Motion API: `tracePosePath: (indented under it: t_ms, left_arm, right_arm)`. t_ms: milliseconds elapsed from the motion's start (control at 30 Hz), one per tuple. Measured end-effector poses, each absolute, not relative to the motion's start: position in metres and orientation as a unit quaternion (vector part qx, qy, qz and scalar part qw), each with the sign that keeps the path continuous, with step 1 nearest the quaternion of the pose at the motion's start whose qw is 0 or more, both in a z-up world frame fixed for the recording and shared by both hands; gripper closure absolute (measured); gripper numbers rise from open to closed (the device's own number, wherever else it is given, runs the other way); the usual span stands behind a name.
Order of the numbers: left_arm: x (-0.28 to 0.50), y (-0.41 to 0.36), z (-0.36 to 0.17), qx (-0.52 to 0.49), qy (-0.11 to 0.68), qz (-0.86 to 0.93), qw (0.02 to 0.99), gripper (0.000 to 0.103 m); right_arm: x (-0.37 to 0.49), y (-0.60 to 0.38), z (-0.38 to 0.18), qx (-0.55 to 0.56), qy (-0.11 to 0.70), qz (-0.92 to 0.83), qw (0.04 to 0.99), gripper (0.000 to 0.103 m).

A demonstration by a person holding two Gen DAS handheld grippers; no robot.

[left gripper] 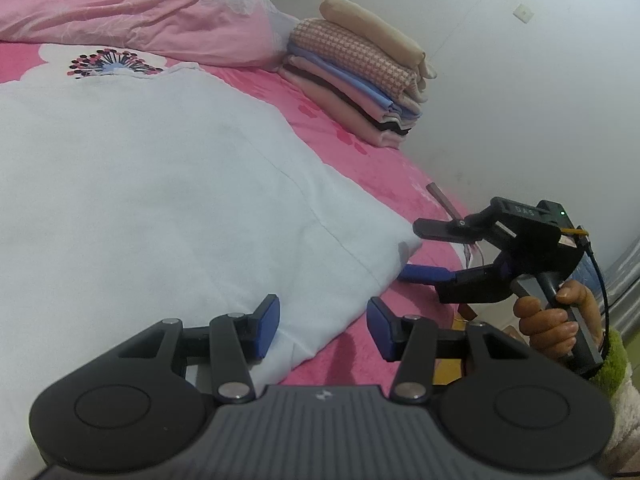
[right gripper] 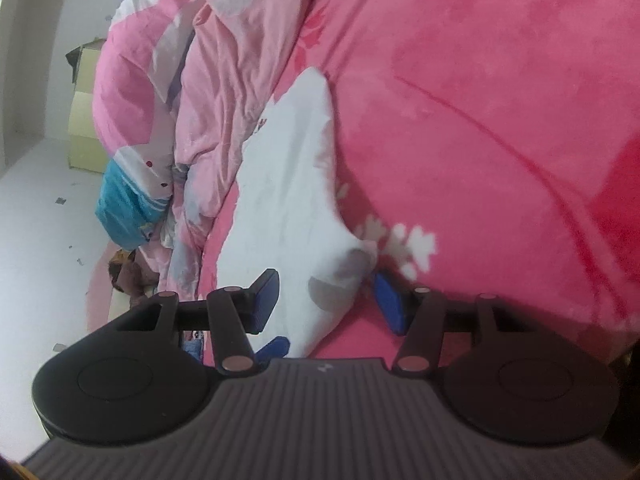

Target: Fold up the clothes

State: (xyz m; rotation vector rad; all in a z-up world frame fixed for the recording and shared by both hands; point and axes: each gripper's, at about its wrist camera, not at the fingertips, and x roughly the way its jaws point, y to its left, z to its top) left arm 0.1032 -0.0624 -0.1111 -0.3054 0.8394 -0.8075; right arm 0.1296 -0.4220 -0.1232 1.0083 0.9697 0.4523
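A white garment (left gripper: 160, 184) lies spread flat on the pink bed; a flower print shows near its far end. My left gripper (left gripper: 323, 330) is open, its blue pads straddling the garment's near hem. My right gripper (left gripper: 412, 250) is open beside the garment's right corner, one finger above and one below its edge. In the right wrist view the right gripper (right gripper: 326, 300) is open around the white garment's corner (right gripper: 296, 200), which lies between its pads.
A stack of folded clothes (left gripper: 360, 76) stands at the bed's far right by the white wall. A crumpled pink quilt (left gripper: 132, 8) lies at the back and also shows in the right wrist view (right gripper: 208, 92). Cardboard boxes (right gripper: 82, 112) stand on the floor.
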Motion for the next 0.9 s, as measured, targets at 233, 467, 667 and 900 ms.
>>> tracePosePath:
  t_ms: [233, 467, 667, 900]
  left_arm:
    - [0.102, -0.062, -0.111, -0.145, 0.394, -0.380, 0.824, 0.053]
    - [0.104, -0.060, -0.112, -0.150, 0.395, -0.383, 0.821, 0.053]
    - [0.103, -0.060, -0.112, -0.152, 0.396, -0.382, 0.821, 0.053]
    - [0.102, -0.060, -0.112, -0.154, 0.396, -0.381, 0.821, 0.053]
  right_arm:
    - [0.138, -0.425, -0.125, 0.469, 0.437, 0.202, 0.740, 0.051]
    - [0.122, -0.430, -0.118, 0.467, 0.440, 0.191, 0.743, 0.051]
    - [0.127, -0.423, -0.117, 0.465, 0.440, 0.202, 0.741, 0.051]
    - [0.140, -0.421, -0.123, 0.463, 0.438, 0.193, 0.746, 0.051]
